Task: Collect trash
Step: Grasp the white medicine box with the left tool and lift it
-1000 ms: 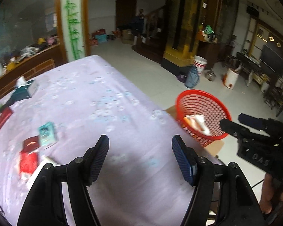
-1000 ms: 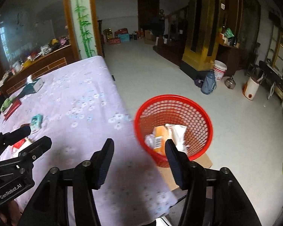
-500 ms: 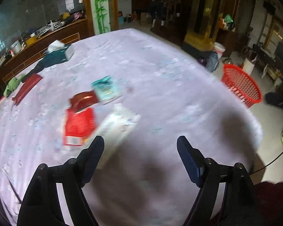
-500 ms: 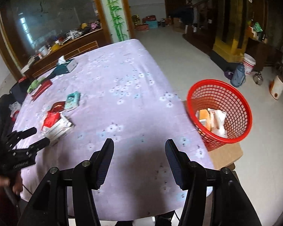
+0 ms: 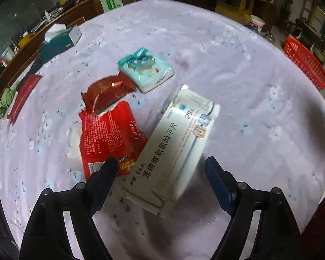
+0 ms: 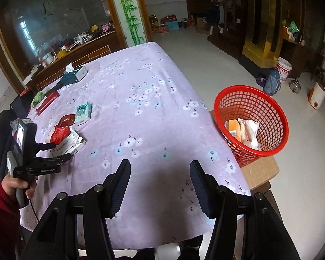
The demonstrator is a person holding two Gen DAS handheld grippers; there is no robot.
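Lilac floral cloth covered the bench [image 5: 238, 69]. Left tool [image 5: 160, 170] gaped wide around the light, crushable medicine carton [image 5: 175, 145]; grip its long sides.

Can't tell if my left claw [image 5: 159, 169] touches the white box [image 5: 173, 143]; its near end is blurred. Red wrapper [image 5: 110, 140] covers most of something white under it, can't ID. Basket [image 5: 305, 65] cut by frame edge in left view; contents hidden there. In right view basket [image 6: 251, 121] trash too small to ID. Items on the far sideboard [image 6: 75, 43] too small to read.
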